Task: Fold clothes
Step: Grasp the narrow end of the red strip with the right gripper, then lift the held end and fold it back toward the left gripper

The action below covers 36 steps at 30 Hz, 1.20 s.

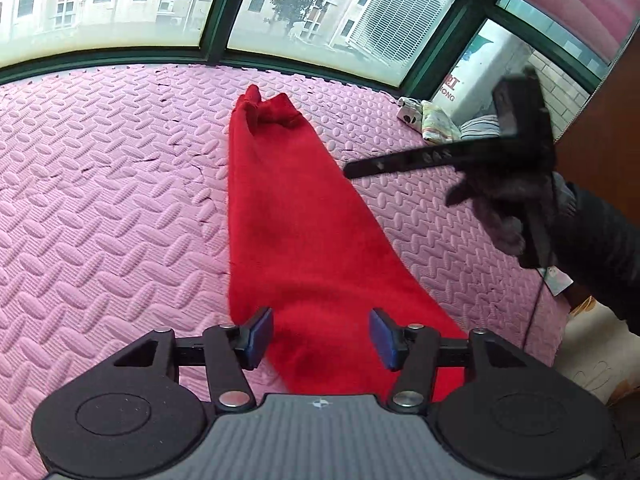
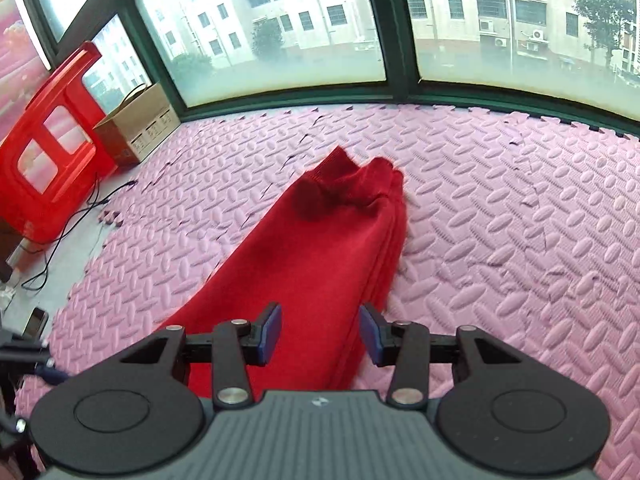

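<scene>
- While your left gripper [image 1: 322,338] hovers over the near end of the red garment [image 1: 288,216], its fingers stand apart and hold nothing.
- Your right gripper [image 2: 320,334] is also spread wide, empty.
- This garment lies as a long folded strip on the pink foam mat [image 2: 520,220].

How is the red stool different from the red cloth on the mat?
The red stool is hard, glossy plastic with open cut-outs; the red cloth is soft and fuzzy. The stool stands off the pink mat, beside a cardboard box; the cloth lies flat on the mat in a long folded strip. Both are bright red.
</scene>
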Motion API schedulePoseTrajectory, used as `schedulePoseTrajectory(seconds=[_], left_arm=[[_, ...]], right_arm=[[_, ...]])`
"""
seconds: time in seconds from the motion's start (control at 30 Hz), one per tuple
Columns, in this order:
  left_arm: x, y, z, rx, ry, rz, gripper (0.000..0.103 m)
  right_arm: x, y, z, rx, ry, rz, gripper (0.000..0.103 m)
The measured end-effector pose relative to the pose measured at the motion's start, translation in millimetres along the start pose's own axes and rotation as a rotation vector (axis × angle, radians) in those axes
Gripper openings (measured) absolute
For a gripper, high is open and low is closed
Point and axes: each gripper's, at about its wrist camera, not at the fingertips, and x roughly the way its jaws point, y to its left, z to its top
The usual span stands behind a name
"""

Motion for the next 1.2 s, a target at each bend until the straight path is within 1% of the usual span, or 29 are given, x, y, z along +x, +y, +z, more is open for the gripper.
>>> schedulePoseTrajectory(seconds=[0.03,0.07,0.23,0.3,0.43,0.57,0.67,0.7,0.77,0.8,0.83,0.93,0.97,1.0,1.07,1.2], left_arm=[[1.1,-3.2,-1.5,-0.009,0.001,-0.004,0.062],[1.5,-5.9,-3.1,-0.014,0.002,-0.002,0.066],[-1.4,-11.4,-6.3,-0.038,-0.023,0.014,0.07],[-3.5,-10.4,-5.8,-0.054,-0.033,0.018,0.072],[-4.9,-9.4,-4.6,-0.081,-0.047,0.012,0.076],[0.0,-13.1,-2.2,-0.085,-0.042,0.009,0.077],[2.5,-14.7,-0.7,-0.094,-0.043,0.003,0.077],[3.1,-15.3,-0.1,-0.096,-0.044,0.002,0.078],[4.3,-16.9,2.4,-0.094,-0.047,0.005,0.078],[4.4,-17.7,3.8,-0.094,-0.052,0.005,0.078],[4.7,-18.2,4.9,-0.097,-0.057,0.002,0.078],[7.4,-19.5,7.6,-0.105,-0.062,-0.01,0.08],[9.3,-20.2,8.2,-0.104,-0.058,-0.01,0.081],[11.5,-20.7,8.5,-0.103,-0.051,-0.008,0.081],[15.9,-21.0,8.4,-0.102,-0.034,-0.003,0.081],[20.5,-18.3,4.3,-0.119,-0.016,0.009,0.081]], right_arm=[[7.2,-6.5,8.2,0.019,-0.01,0.0,0.043],[14.5,-13.0,16.4,0.037,-0.019,0.001,0.043],[51.4,-31.9,44.1,0.057,-0.035,-0.031,0.043],[63.5,-38.3,50.6,0.069,-0.034,-0.043,0.043],[79.5,-47.0,56.4,0.082,-0.029,-0.034,0.043],[90.1,-49.5,56.7,0.09,-0.02,-0.019,0.041],[90.4,-52.4,55.5,0.105,-0.027,-0.009,0.028],[90.1,-53.5,55.7,0.108,-0.027,-0.005,0.026],[89.5,-55.7,56.2,0.116,-0.026,0.001,0.026],[89.6,-55.7,56.0,0.113,-0.024,-0.001,0.031],[90.6,-56.1,55.5,0.114,-0.025,-0.001,0.034],[91.4,-57.4,54.5,0.117,-0.031,0.008,0.037],[90.3,-57.9,54.6,0.118,-0.035,0.016,0.035],[89.2,-58.4,54.6,0.119,-0.039,0.024,0.029],[86.9,-59.3,54.7,0.121,-0.046,0.039,0.022],[70.2,-53.8,57.4,0.124,-0.085,0.071,0.019]])
